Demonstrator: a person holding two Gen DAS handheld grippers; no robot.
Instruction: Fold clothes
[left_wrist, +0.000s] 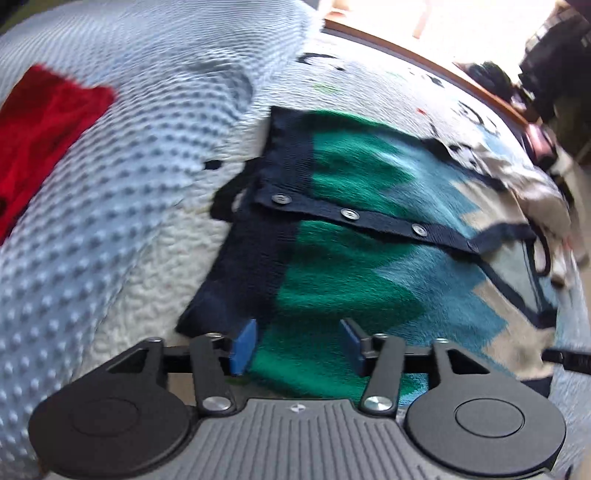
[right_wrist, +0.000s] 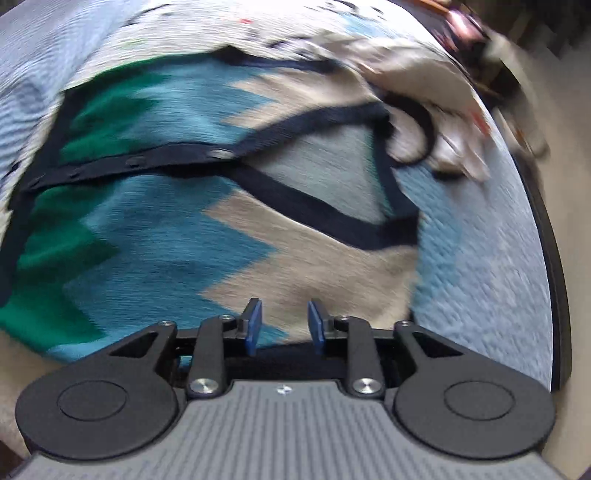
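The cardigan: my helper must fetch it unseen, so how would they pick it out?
On the pale blue quilt lies the cardigan, spread flat beside a crumpled white garment. Only it has green, blue and beige zigzags, navy trim and a snap placket.

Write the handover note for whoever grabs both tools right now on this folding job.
Left tool: open, empty, over the green hem end of the cardigan.
Right tool: open, empty, over the beige shoulder end of it.
Cardigan lies spread flat, snapped shut, on the light blue bedspread. A red garment sits off to the left; a crumpled pale garment lies by the neckline.
Done: laid out. Left: every fold.
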